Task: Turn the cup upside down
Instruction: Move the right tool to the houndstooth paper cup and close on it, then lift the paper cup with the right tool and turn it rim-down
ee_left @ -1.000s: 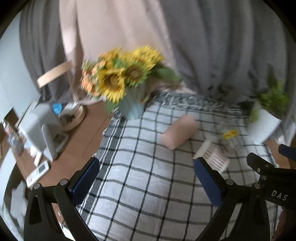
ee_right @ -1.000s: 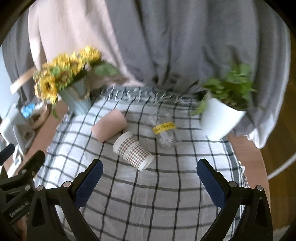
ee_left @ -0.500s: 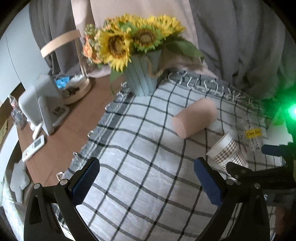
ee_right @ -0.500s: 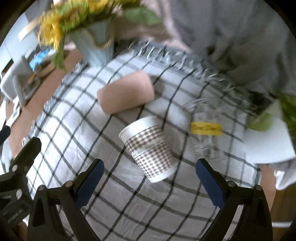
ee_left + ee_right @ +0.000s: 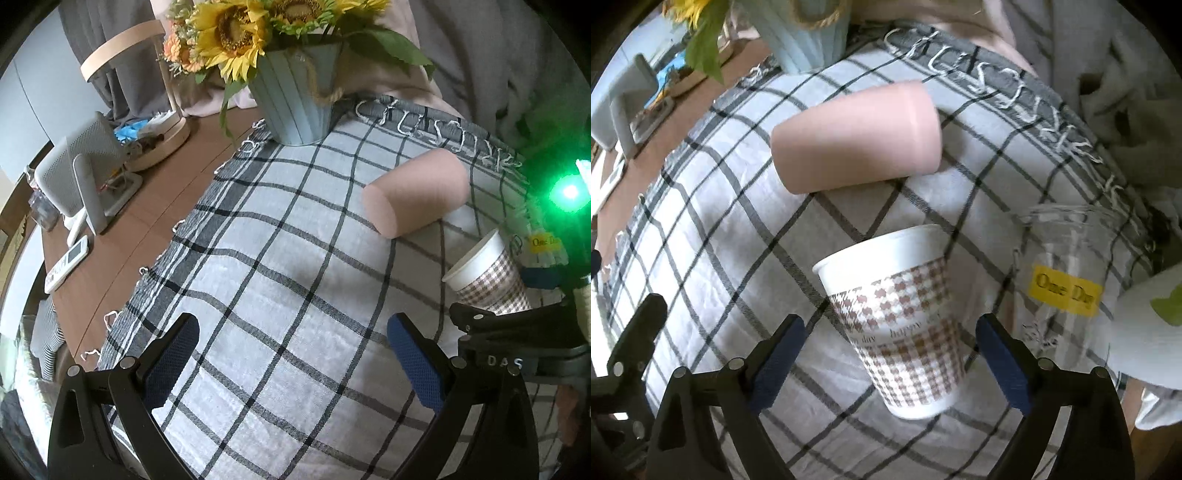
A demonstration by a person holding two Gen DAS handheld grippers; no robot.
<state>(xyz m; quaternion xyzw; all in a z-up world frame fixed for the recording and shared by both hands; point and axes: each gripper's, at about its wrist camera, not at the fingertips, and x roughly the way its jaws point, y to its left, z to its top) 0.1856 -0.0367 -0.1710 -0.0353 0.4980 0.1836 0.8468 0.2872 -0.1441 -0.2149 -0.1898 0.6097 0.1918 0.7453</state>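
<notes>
Paper cup (image 5: pixel 905 325) on its side on the checked cloth (image 5: pixel 713 236), between the spread fingers of the right gripper (image 5: pixel 886 354), untouched. Just beyond the paper cup, pink cup (image 5: pixel 857 136), also lying down. Right of the paper cup, clear cup (image 5: pixel 1067 291) with yellow label. Left gripper (image 5: pixel 291 358) left of the paper cup, spread wide over bare cloth, holding nothing. Beyond the pink cup, sunflower vase (image 5: pixel 295 99).

paper cup (image 5: pixel 905 325): "happy day" | clear cup (image 5: pixel 1067 295) yellow label: "One Day" | right gripper (image 5: pixel 506 360): "DAS"
</notes>
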